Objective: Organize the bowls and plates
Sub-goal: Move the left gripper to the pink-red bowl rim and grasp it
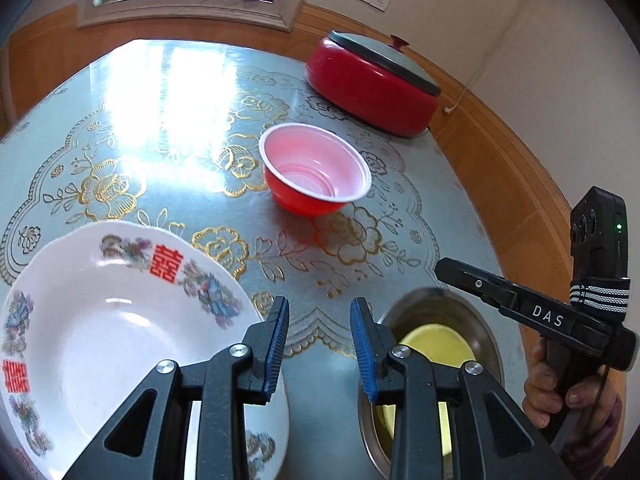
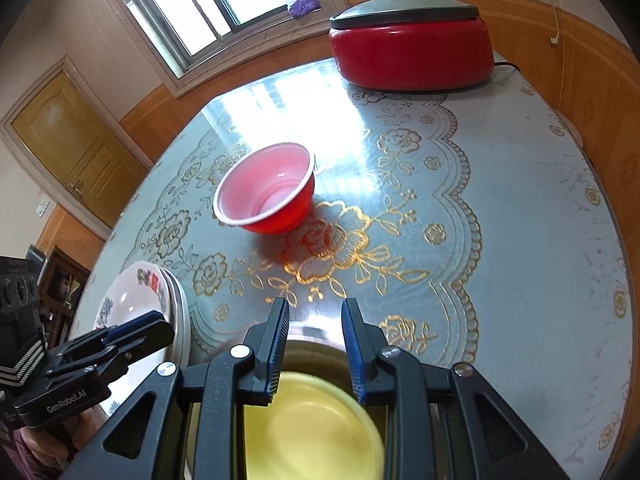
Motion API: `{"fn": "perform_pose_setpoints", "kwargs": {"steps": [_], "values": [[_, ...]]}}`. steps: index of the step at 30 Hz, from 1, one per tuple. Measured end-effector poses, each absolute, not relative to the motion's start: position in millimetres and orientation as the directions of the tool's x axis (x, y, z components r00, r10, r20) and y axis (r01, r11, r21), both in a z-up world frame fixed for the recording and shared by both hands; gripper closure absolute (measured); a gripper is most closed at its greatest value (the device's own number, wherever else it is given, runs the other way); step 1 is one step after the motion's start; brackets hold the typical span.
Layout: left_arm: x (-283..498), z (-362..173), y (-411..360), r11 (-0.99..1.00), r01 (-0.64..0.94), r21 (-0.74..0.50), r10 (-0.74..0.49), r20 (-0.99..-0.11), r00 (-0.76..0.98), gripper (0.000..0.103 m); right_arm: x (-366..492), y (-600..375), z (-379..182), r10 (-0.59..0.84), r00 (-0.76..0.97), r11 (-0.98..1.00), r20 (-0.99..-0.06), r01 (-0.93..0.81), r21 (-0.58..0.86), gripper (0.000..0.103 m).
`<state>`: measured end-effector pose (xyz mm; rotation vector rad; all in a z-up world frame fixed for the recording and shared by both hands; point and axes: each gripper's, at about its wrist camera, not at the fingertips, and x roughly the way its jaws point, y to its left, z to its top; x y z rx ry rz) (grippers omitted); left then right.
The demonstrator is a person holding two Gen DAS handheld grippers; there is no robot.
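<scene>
A red plastic bowl (image 1: 316, 168) with a pale inside stands upright mid-table; it also shows in the right wrist view (image 2: 266, 190). A white plate (image 1: 116, 332) with flowers and red characters lies at the near left, on top of a stack (image 2: 176, 304). A yellow bowl (image 1: 436, 344) sits inside a steel bowl (image 1: 480, 320) at the near right; both show in the right wrist view, the yellow bowl (image 2: 316, 424) and the steel bowl (image 2: 312, 350). My left gripper (image 1: 320, 312) is open and empty between the plate and the steel bowl. My right gripper (image 2: 316, 312) is open and empty above the yellow bowl.
A red electric pot (image 1: 372, 84) with a grey lid stands at the far right of the table (image 2: 520, 240), its cord running off the back. The table's edges curve close on the right. A window and a wooden door lie beyond.
</scene>
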<state>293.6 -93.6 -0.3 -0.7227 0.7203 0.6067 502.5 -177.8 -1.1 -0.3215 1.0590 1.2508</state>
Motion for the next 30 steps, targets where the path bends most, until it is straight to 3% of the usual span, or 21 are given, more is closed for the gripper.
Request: {"fn": "perform_pose_setpoints", "kwargs": {"steps": [6,14,23,30], "values": [[303,2,-71,0.574,-0.738,-0.355,0.271,-0.768,0.581,0.070,515,-149,-5,0.607,-0.095,0.348,-0.789,-0.860,0.372,0.077],[314,1,-40,0.533,-0.768,-0.356,0.297,-0.771,0.564,0.058,525,-115,-5,0.652,-0.116,0.317,-0.749,-0.856,0.408,0.077],[337,-11,-3,0.487,-0.779,-0.395,0.244,-0.795,0.555,0.059,551,-85,-25,0.649,-0.153,0.370,-0.745,-0.793,0.484,0.077],[353,-18,24,0.441,-0.777,-0.449,0.215,-0.788,0.577,0.059,546,-70,-34,0.642,-0.145,0.365,-0.753,-0.806,0.466,0.077]]}}
